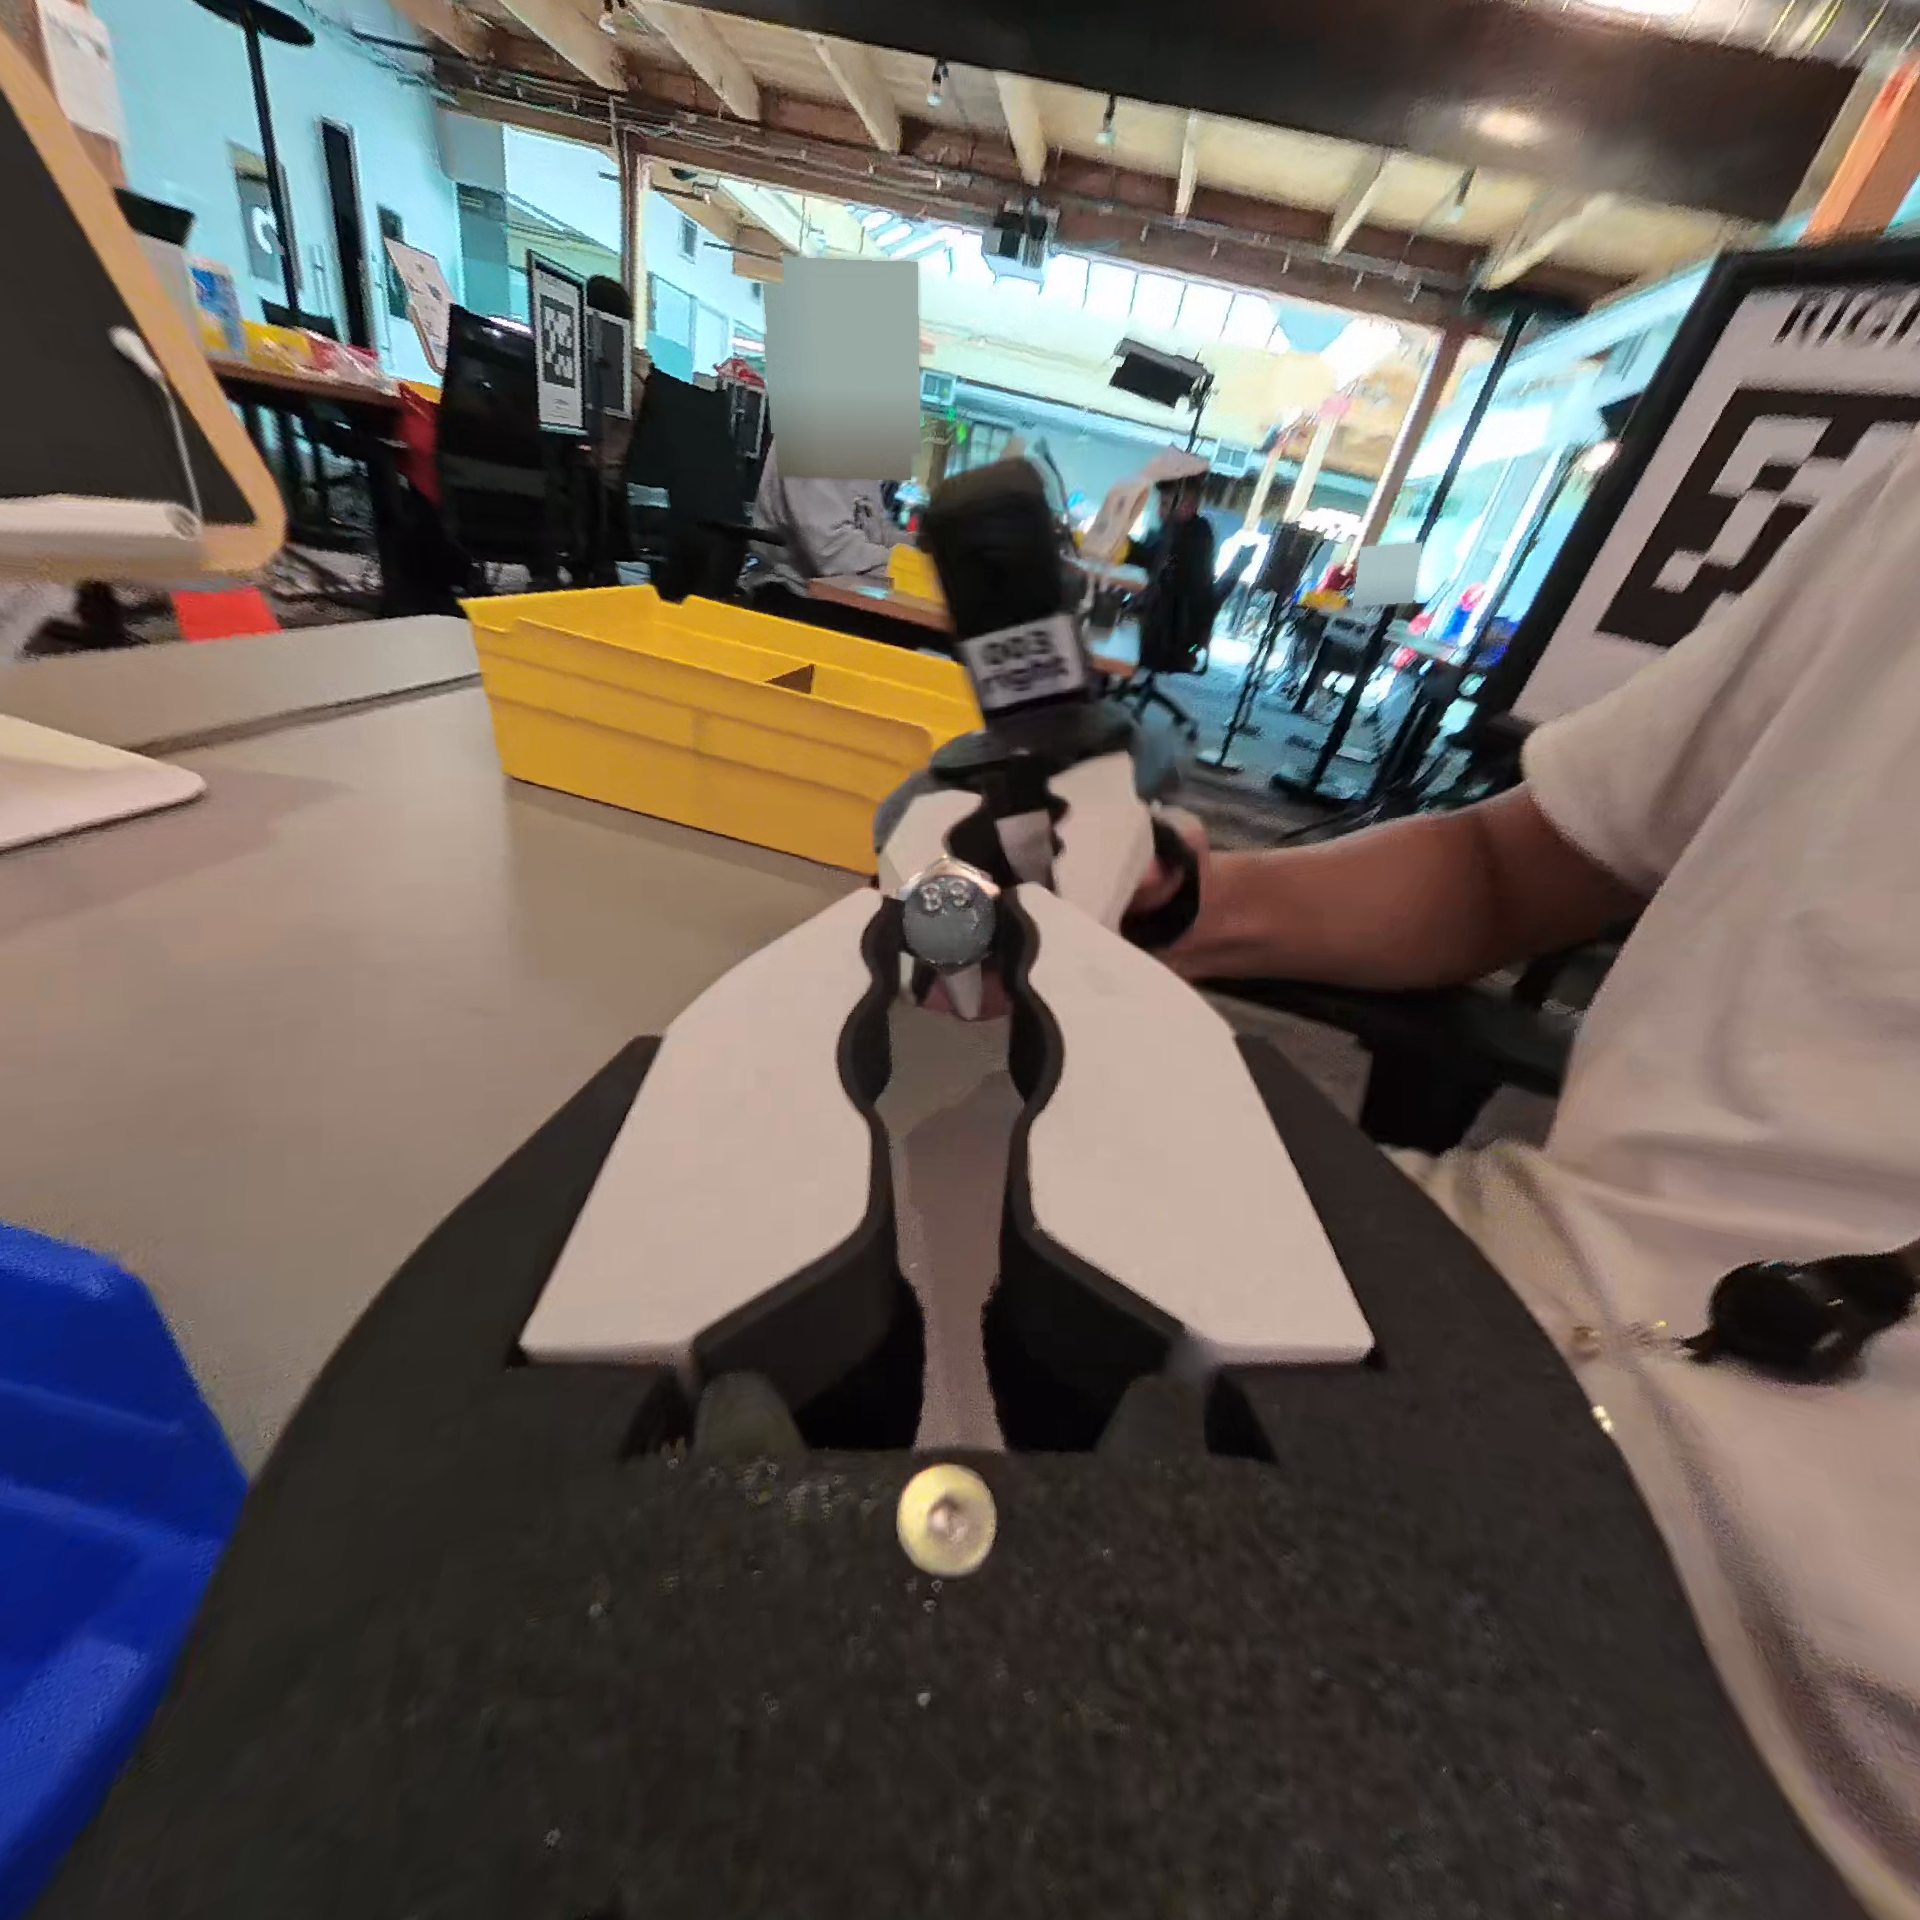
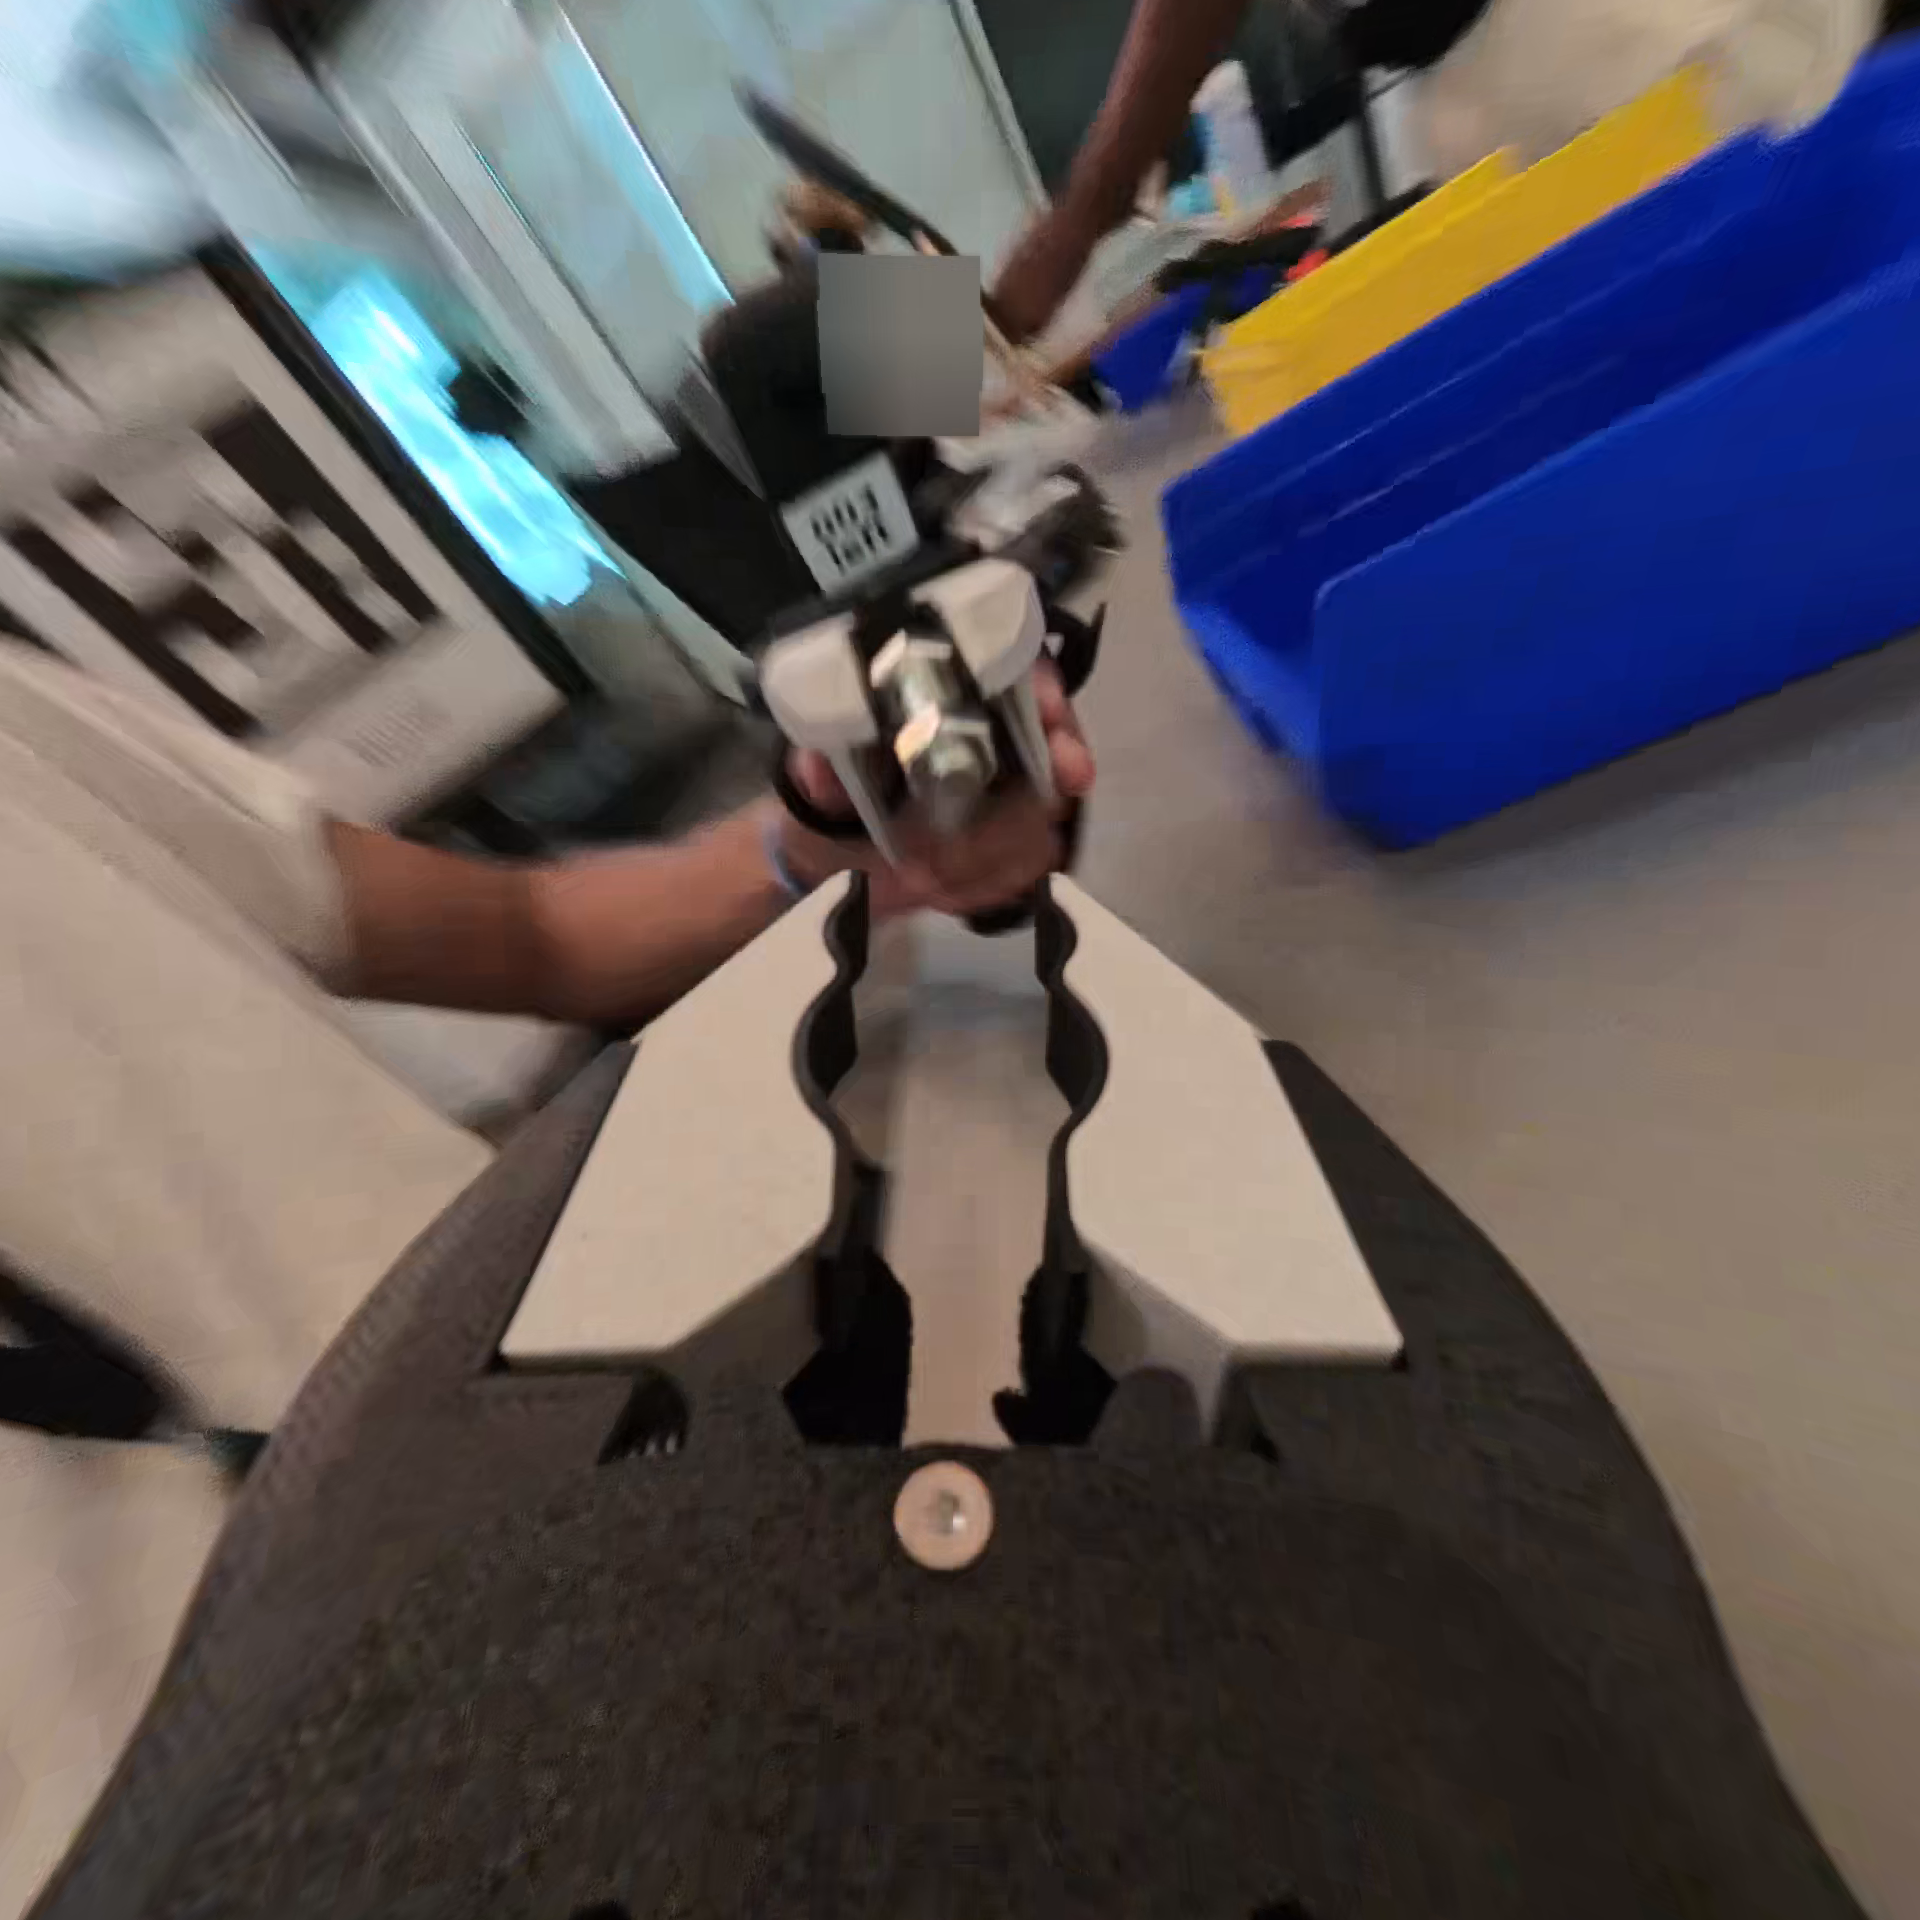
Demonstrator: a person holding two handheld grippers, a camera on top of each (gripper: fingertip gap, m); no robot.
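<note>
My left gripper [image 1: 948, 902] is shut on a silver hex bolt [image 1: 948, 925], whose head sits between the fingertips above the grey table [image 1: 312, 987]. In the right wrist view, which is blurred, the left gripper [image 2: 961, 821] shows farther off. It holds the bolt [image 2: 935, 727], which has a nut [image 2: 951, 753] on its thread, with the shank pointing towards my right gripper. My right gripper [image 2: 951, 904] is open and empty, its tips just short of the bolt's end. It also shows in the left wrist view [image 1: 1023, 842], facing the left gripper just beyond the bolt.
A yellow bin [image 1: 707, 717] stands on the table behind the grippers. A blue bin [image 1: 83, 1507] is at the near left and also shows in the right wrist view [image 2: 1558, 540]. A person in a white shirt [image 1: 1766, 935] is at the right. A black-and-white marker board [image 1: 1766, 468] stands behind.
</note>
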